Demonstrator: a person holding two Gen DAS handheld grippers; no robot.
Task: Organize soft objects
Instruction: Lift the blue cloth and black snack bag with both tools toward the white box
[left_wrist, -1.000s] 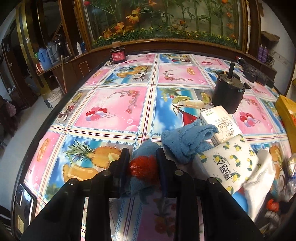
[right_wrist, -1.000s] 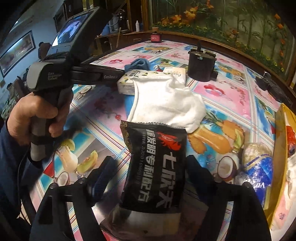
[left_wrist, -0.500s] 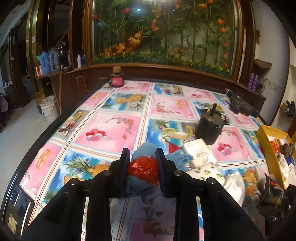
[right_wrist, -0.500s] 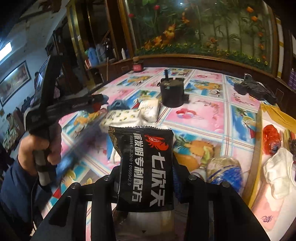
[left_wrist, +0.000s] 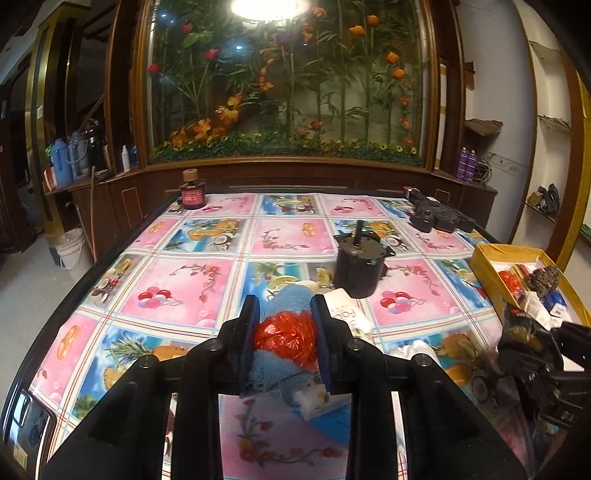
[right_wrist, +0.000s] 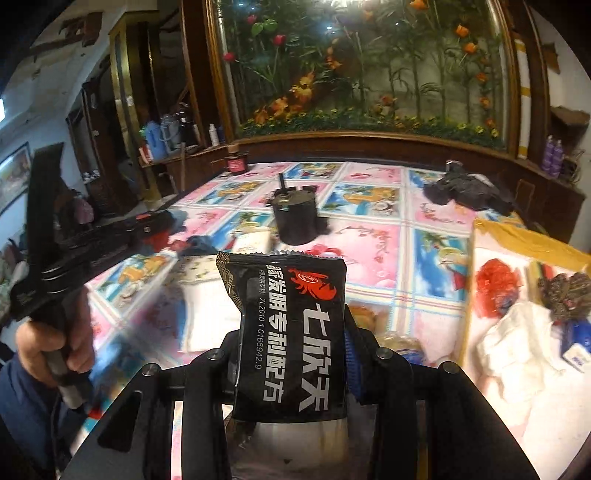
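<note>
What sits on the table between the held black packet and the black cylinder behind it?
A small white pack lies between black packet and black cylinder, in the right wrist view.

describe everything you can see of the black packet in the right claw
The black packet is a glossy plastic pouch with crimped, sealed ends. It bears a red crab-like emblem, large white characters running along its length and a line of small print. It stands upright, lifted off the table, its lower part clear and showing something pale inside. The right claw is shut on it, a pad against each side. Nothing else touches it. The yellow box lies to its right.
</note>
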